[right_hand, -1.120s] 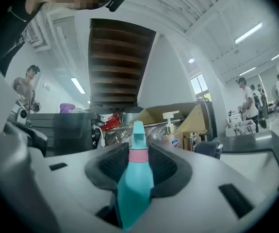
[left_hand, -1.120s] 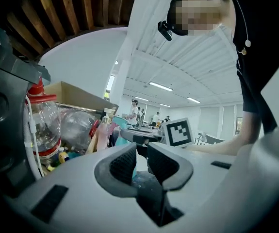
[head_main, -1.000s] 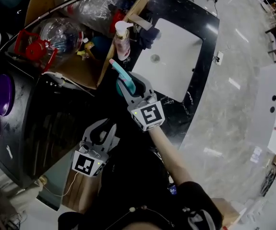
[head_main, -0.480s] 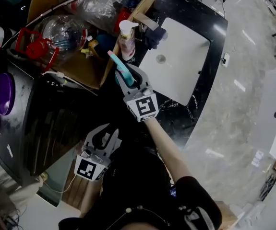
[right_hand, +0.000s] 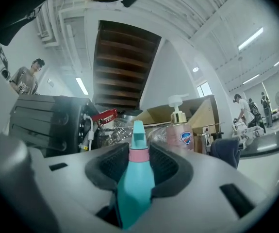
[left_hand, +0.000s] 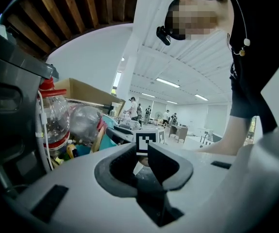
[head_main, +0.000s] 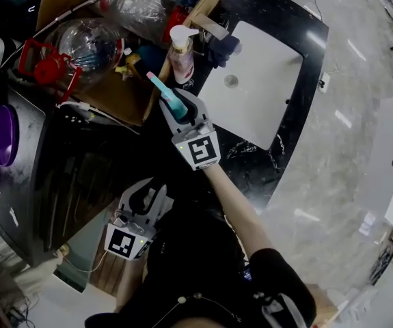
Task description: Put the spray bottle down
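Note:
A teal spray bottle with a pink collar lies level between the jaws of my right gripper, nozzle pointing at the cardboard box. In the right gripper view the spray bottle fills the gap of the right gripper, both pads pressing on its body. The bottle hangs over the black countertop, beside the box's edge. My left gripper stays low by the person's body; in its own view the left gripper shows a narrow gap with nothing in it.
A pink pump soap bottle stands just beyond the nozzle, by the white sink. The box holds clear plastic bottles with a red handle. A black appliance sits to the left. People stand far off in the room.
My right gripper has carried the spray bottle a little left and lower, closer to the box's edge. The left gripper has hardly moved.

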Demonstrator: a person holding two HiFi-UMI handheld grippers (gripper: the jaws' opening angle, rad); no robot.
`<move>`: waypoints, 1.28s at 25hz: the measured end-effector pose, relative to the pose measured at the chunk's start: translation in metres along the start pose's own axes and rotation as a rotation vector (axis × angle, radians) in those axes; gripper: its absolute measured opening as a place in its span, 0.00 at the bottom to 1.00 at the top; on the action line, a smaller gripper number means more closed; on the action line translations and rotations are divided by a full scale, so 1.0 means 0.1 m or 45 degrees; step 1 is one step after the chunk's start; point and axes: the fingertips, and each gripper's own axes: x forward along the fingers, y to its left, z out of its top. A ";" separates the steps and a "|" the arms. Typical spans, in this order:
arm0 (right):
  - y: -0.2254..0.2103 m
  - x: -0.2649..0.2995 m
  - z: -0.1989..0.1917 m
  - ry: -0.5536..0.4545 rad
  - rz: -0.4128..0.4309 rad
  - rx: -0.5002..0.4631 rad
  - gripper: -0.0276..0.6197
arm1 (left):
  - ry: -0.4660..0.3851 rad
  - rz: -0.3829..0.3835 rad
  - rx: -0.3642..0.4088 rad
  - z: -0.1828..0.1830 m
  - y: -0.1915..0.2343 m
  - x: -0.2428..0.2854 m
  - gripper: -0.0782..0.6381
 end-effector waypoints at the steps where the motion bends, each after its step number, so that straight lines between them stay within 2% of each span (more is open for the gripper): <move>1: 0.02 -0.01 -0.01 0.011 0.010 -0.004 0.25 | -0.005 -0.002 -0.001 0.01 -0.01 0.01 0.21; 8: -0.01 -0.08 0.02 0.024 0.014 0.087 0.29 | -0.007 -0.022 0.004 0.04 -0.06 0.05 0.21; 14: -0.13 -0.33 0.11 0.043 -0.041 0.120 0.35 | -0.028 -0.043 0.018 0.06 -0.08 0.06 0.21; 16: -0.18 -0.53 0.17 0.067 -0.082 0.123 0.30 | -0.042 -0.054 0.027 0.10 -0.09 0.08 0.21; 18: -0.23 -0.77 0.26 0.081 -0.138 0.138 0.17 | -0.054 -0.067 0.036 0.13 -0.09 0.10 0.21; 19: -0.26 -0.89 0.31 0.086 -0.166 0.145 0.08 | -0.065 -0.074 0.039 0.16 -0.10 0.11 0.21; 20: -0.27 -1.01 0.36 0.089 -0.187 0.147 0.03 | -0.076 -0.083 0.043 0.19 -0.10 0.13 0.21; 25: -0.24 -1.57 0.70 0.069 -0.230 0.185 0.03 | -0.119 -0.145 0.070 0.32 -0.20 0.22 0.21; 32: -0.04 -2.30 1.11 0.108 -0.290 0.093 0.04 | -0.151 -0.197 0.087 0.38 -0.31 0.26 0.21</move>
